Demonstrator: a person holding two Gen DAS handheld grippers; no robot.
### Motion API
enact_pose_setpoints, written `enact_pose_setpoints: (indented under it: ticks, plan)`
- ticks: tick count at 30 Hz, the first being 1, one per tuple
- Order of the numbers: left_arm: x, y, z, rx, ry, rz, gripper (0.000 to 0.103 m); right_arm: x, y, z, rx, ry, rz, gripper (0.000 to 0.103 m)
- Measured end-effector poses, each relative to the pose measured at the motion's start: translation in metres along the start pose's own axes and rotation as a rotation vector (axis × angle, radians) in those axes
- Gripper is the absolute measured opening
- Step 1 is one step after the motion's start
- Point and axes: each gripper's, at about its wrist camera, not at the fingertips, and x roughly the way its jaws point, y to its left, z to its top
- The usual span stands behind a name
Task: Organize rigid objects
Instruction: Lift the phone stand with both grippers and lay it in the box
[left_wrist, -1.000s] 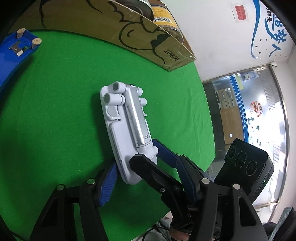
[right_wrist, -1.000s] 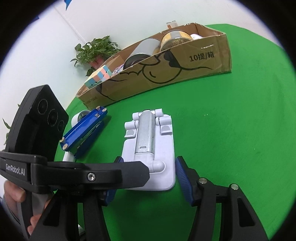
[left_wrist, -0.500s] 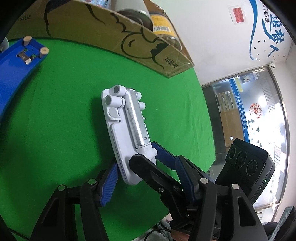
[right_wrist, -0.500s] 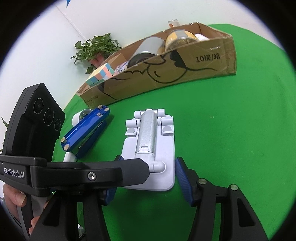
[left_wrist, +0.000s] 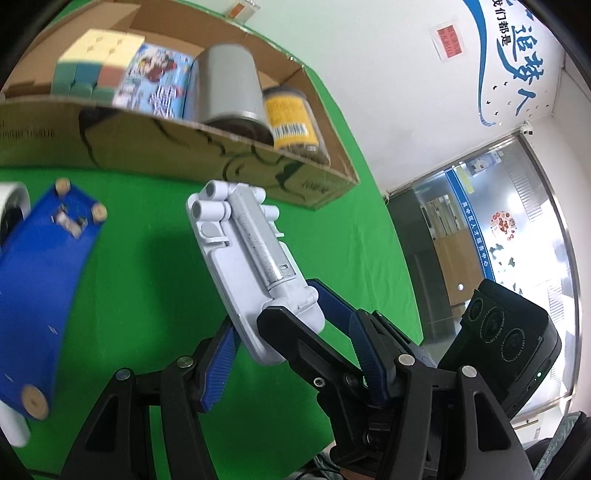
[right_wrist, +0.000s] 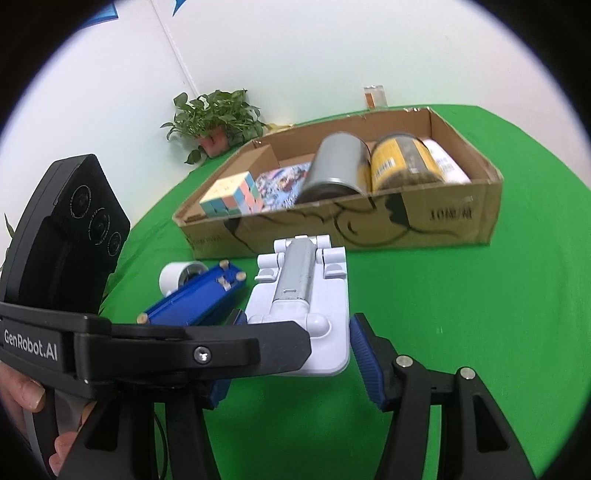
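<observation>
A white folding phone stand (left_wrist: 247, 258) with a silver hinge bar hangs above the green cloth and casts a shadow on it. My left gripper (left_wrist: 277, 325) is shut on its near end, one blue pad against each side. In the right wrist view the stand (right_wrist: 310, 295) also lies between the blue pads of my right gripper (right_wrist: 297, 328), which is shut on it. The left gripper's black finger (right_wrist: 192, 350) crosses over the stand's near corner. The open cardboard box (right_wrist: 443, 218) stands just beyond the stand.
The box holds a pastel cube (right_wrist: 231, 195), a picture booklet (right_wrist: 280, 184), a grey can (right_wrist: 336, 166) and a yellow-labelled jar (right_wrist: 399, 162). A blue stapler-like tool (right_wrist: 195, 299) and a white tape roll (right_wrist: 181, 273) lie left of the stand. A potted plant (right_wrist: 214, 118) stands by the wall.
Both grippers have risen with the stand, lifting it off the cloth and nearer the box. The box's inside has come into view.
</observation>
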Motion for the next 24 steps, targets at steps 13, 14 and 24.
enact_pose_setpoints:
  ticks: [13,14,24]
  plan:
    - [-0.041,-0.007,0.041,0.05,-0.095,-0.016,0.058,0.005,0.024,0.048,-0.066,-0.074,-0.001,0.056]
    - [-0.044,-0.007,0.045,0.052,-0.1,-0.015,0.058,0.006,0.025,0.051,-0.069,-0.079,0.0,0.056]
    - [-0.06,0.005,0.1,0.065,-0.12,0.019,0.058,0.04,0.042,0.092,-0.087,-0.088,0.026,0.056]
